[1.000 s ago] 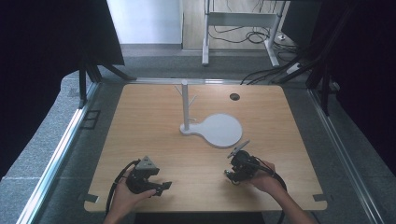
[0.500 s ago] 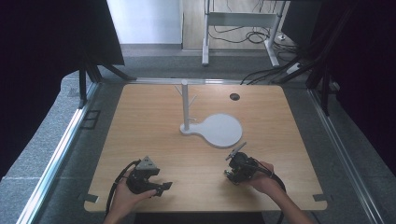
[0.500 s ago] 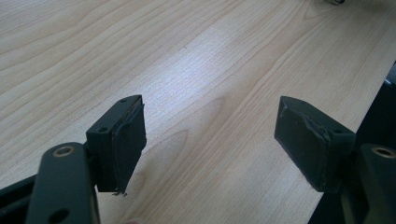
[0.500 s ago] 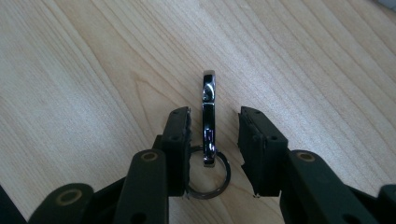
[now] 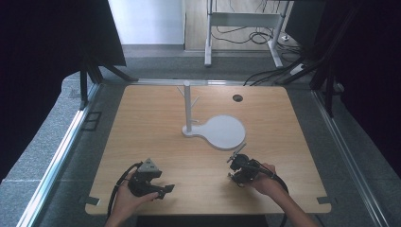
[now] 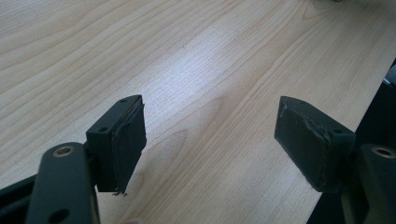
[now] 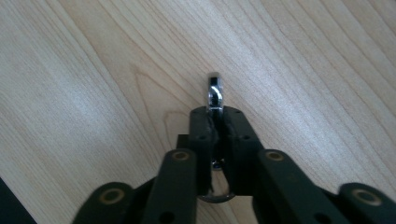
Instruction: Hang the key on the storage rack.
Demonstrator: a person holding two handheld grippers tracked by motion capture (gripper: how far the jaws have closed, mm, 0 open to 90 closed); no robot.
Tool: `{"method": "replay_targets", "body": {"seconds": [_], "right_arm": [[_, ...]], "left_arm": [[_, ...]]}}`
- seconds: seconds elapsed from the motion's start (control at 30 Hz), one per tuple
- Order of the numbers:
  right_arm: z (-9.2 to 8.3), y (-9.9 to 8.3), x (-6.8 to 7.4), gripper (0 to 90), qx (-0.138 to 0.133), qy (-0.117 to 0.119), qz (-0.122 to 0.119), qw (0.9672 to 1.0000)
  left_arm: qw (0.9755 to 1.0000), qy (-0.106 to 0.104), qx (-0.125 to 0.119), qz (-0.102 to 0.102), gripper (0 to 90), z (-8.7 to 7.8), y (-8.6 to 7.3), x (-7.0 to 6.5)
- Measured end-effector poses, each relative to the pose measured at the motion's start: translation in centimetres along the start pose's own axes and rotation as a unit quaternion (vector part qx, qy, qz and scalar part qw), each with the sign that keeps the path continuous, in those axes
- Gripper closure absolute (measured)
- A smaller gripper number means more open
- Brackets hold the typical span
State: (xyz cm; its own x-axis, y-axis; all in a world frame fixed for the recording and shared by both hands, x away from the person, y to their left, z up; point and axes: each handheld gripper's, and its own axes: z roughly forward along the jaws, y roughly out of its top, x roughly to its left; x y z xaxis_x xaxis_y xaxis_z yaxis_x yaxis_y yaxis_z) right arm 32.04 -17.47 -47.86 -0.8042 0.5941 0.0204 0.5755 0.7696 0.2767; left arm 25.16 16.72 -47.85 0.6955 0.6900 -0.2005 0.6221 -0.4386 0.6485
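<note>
My right gripper (image 7: 215, 112) is shut on a thin shiny metal piece (image 7: 214, 93) whose tip pokes out past the pads. Its jaws have just been closing, with that piece between them. From above, the right gripper (image 5: 235, 160) lies low over the wooden table (image 5: 283, 142) at the front right, and the metal piece (image 5: 239, 152) sticks out toward the white stand. My left gripper (image 6: 210, 135) is open with only bare wood between its pads. It rests at the table's front left (image 5: 163, 189), held by a hand.
A white stand (image 5: 188, 106) with short pegs rises mid-table from a round white base (image 5: 226, 132), just beyond the right gripper. A dark cable hole (image 5: 237, 98) sits at the back right. The table's front edge lies close behind both hands.
The right gripper's jaws have drawn together on the metal piece. Both hands have stayed where they were.
</note>
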Motion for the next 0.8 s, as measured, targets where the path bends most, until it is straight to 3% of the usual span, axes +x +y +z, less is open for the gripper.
{"method": "replay_targets", "body": {"seconds": [0.4, 0.8], "right_arm": [[-0.1, 0.1, -0.2, 84.6, 0.003, 0.004, -0.005, 1.0], [-2.6, 1.5, -0.3, 84.6, -0.031, -0.007, -0.007, 0.9995]], "left_arm": [[1.0, 0.002, -0.002, -0.004, 25.4, -0.1, 0.0, 0.1], [1.0, 0.003, -0.004, -0.003, 25.4, -0.4, 0.0, 0.2]]}}
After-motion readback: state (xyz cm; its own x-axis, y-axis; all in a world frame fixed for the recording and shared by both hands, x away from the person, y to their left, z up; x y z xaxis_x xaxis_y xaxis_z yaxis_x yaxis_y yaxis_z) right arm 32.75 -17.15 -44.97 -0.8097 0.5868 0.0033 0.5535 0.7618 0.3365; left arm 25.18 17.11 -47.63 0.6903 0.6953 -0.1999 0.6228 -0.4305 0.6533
